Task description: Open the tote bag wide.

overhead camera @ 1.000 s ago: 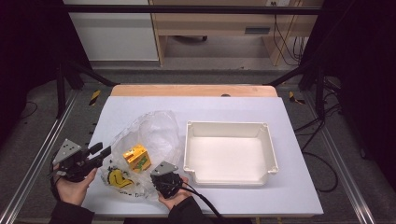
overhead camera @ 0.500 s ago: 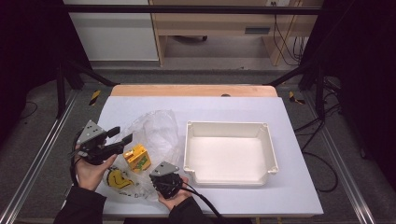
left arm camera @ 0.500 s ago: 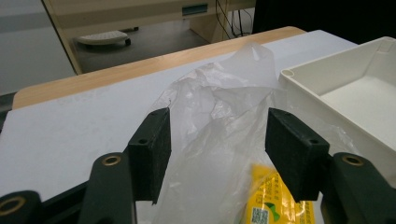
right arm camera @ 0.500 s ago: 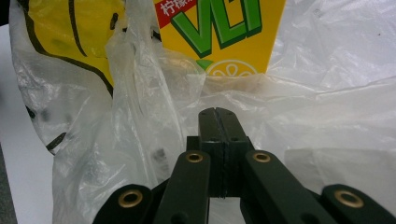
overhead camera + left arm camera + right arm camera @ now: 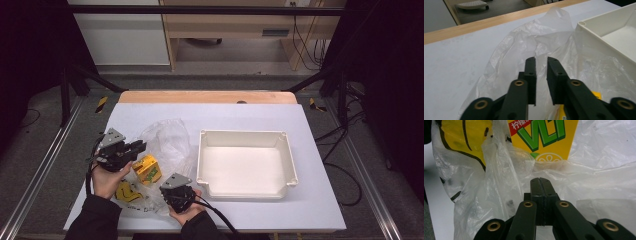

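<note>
Looks like unpacking is barely starting — the yellow drink carton is still sitting inside the clear plastic bag on the counter, right tongs pinching the bag edge, left tongs hovering slightly apart above it, white tray waiting empty.

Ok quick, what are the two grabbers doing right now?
Left gripper: open, holding nothing, over the clear plastic bag.
Right gripper: jaws shut, seemingly pinching the bag's edge.
</note>
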A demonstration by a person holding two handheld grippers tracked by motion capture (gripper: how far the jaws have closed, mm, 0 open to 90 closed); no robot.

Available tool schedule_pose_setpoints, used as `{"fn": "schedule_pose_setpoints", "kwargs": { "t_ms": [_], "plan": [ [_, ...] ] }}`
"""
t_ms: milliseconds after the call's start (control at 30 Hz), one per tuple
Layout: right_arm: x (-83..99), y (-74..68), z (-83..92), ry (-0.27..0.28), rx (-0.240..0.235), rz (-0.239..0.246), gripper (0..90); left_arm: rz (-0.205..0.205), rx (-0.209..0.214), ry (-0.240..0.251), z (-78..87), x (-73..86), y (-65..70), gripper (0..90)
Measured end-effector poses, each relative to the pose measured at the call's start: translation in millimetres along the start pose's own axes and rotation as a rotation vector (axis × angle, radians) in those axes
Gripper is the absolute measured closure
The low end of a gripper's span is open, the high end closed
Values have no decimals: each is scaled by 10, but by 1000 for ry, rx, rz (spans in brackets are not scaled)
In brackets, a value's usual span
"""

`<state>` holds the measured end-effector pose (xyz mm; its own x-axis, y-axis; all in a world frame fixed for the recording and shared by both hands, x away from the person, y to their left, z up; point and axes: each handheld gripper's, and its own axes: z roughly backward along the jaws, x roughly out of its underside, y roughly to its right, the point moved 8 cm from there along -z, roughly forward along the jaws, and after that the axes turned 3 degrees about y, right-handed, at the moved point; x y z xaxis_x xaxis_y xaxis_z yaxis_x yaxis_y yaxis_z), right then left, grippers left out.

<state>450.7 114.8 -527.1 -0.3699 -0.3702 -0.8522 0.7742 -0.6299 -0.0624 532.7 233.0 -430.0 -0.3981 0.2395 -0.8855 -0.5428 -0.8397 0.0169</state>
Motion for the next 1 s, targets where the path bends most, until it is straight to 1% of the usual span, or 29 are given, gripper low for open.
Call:
{"fn": "schedule_pose_setpoints", "kwargs": {
  "t_ms": [33, 67, 167, 200, 233, 300, 367, 400, 467, 500, 533, 567, 600, 633, 767, 800, 833, 867, 900, 933, 967, 1000],
  "plan": [
    [-1, -1, 3, 0, 0, 0, 900, -6, -3, -5, -4, 8, -12, 862],
    [0, -1, 7, -1, 0, 1, 900, -6, -10, -11, -7, 16, -43, 900],
    [-4, -1, 10, 3, 0, 3, 900, -9, -21, -12, -8, 21, -73, 900],
    [-5, 0, 15, 2, 0, 3, 900, -11, -51, -15, -14, 29, -134, 900],
    [-5, 0, 15, 2, 0, 3, 900, -11, -51, -15, -14, 29, -134, 900],
    [-8, 0, 22, 3, -1, 5, 900, -9, -75, -17, -36, 44, -202, 900],
    [-5, 0, 30, 2, -1, 10, 900, -2, -92, -25, -76, 80, -293, 900],
    [-3, -1, 34, 2, 2, 12, 900, 13, -100, -31, -123, 118, -361, 900],
    [3, 1, 32, -4, 3, 15, 900, 20, -110, -51, -170, 170, -427, 900],
    [3, 1, 32, -4, 3, 15, 900, 20, -110, -51, -170, 170, -427, 900],
    [14, 4, 27, -12, 4, 17, 900, 26, -121, -64, -217, 212, -477, 900],
    [14, 4, 27, -12, 4, 17, 900, 26, -121, -64, -217, 212, -477, 900],
    [26, 8, 17, -20, 9, 17, 900, 24, -131, -88, -270, 271, -533, 900],
    [26, 8, 17, -20, 9, 17, 900, 24, -131, -88, -270, 271, -533, 900],
    [51, 10, 5, -35, 14, 16, 900, 36, -142, -124, -360, 372, -621, 900],
    [63, 17, 2, -44, 17, 15, 900, 48, -142, -139, -402, 418, -650, 900],
    [63, 17, 2, -44, 17, 15, 900, 48, -142, -139, -402, 418, -650, 900],
    [68, 22, 0, -47, 17, 16, 900, 52, -142, -160, -441, 468, -677, 900],
    [71, 21, 0, -49, 17, 13, 900, 52, -142, -160, -441, 468, -677, 900],
    [77, 25, -2, -52, 18, 16, 900, 59, -143, -179, -482, 522, -689, 900],
    [77, 25, -2, -52, 18, 16, 900, 59, -143, -179, -482, 522, -689, 900],
    [92, 31, -8, -57, 19, 13, 900, 52, -146, -205, -506, 575, -694, 900]
  ]
}}
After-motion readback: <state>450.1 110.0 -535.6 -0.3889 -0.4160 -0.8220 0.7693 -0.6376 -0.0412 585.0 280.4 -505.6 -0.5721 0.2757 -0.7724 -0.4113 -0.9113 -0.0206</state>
